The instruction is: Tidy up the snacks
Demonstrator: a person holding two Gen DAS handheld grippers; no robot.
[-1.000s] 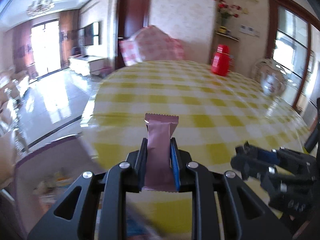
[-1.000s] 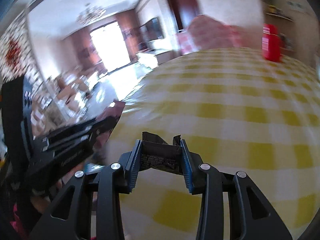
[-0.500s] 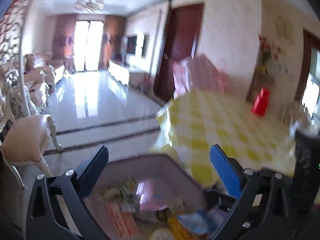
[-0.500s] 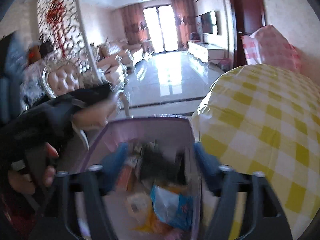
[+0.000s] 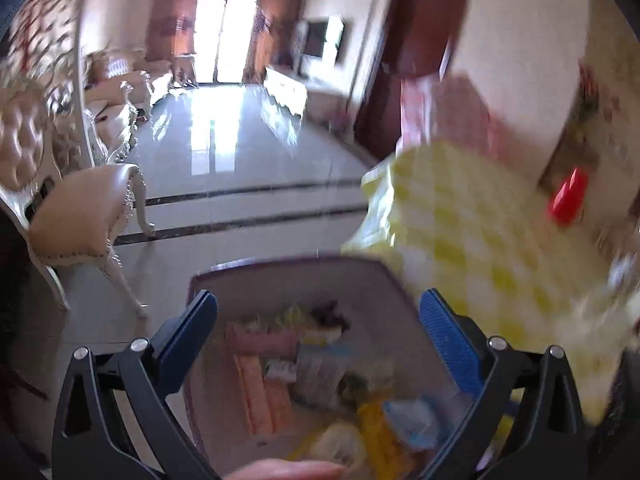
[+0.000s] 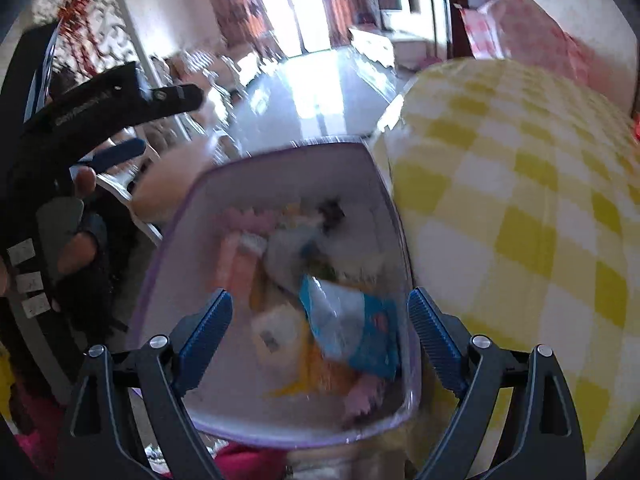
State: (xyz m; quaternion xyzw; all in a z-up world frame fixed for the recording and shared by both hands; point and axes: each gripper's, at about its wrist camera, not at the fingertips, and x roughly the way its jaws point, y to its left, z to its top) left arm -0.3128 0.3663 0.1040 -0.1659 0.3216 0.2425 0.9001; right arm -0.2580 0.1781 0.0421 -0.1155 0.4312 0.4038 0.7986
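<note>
A purple-rimmed clear bin (image 6: 188,216) sits beside the yellow-checked table (image 6: 520,200) and holds several snack packs: a pink bar (image 6: 248,218), a dark wrapper (image 6: 332,210), a blue-white pouch (image 6: 356,324). My right gripper (image 6: 320,320) is open and empty above the bin. My left gripper (image 5: 318,322) is open and empty over the same bin (image 5: 288,268), with the pink bar (image 5: 264,340) below it. The left gripper also shows at the left of the right wrist view (image 6: 120,120).
A cream padded chair (image 5: 80,208) stands left of the bin on the glossy floor. A red jug (image 5: 568,196) stands far back on the table (image 5: 460,216). A pink checked cushion (image 6: 532,32) lies behind the table.
Both grippers swung from the table to over the bin. The left let go of the pink bar and the right let go of the dark wrapper; both now lie in the bin.
</note>
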